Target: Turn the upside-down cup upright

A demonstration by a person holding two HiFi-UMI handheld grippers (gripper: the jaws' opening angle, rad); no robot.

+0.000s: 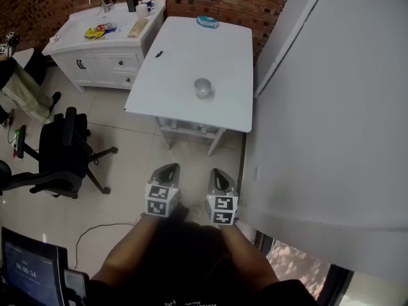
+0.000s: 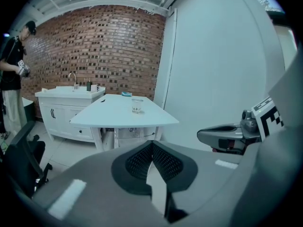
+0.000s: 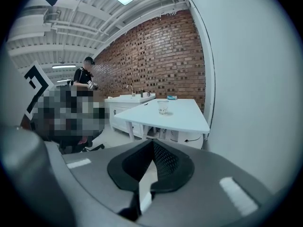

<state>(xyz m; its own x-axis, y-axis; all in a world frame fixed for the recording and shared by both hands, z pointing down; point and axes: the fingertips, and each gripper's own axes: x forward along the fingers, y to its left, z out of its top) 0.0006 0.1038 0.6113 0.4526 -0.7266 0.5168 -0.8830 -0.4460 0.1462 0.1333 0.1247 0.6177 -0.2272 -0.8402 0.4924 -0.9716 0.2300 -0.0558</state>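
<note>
A small clear cup [image 1: 202, 88] stands bottom-up near the middle of the white table [image 1: 172, 75], well ahead of both grippers. The left gripper view shows the cup [image 2: 137, 105] far off on the table [image 2: 118, 117], and so does the right gripper view, where the cup [image 3: 163, 107] is small on the table [image 3: 184, 119]. My left gripper [image 1: 169, 168] and right gripper [image 1: 218, 173] hang side by side over the tiled floor, short of the table's near edge. Both are shut with nothing in them, as the left gripper [image 2: 152, 144] and right gripper [image 3: 152, 142] show in their own views.
A white sink cabinet [image 1: 105, 27] stands left of the table and a black office chair [image 1: 60, 152] nearer left. A white wall panel [image 1: 331, 107] runs along the right. A teal object [image 1: 207, 21] lies at the table's far end. A person [image 2: 12, 79] stands at far left.
</note>
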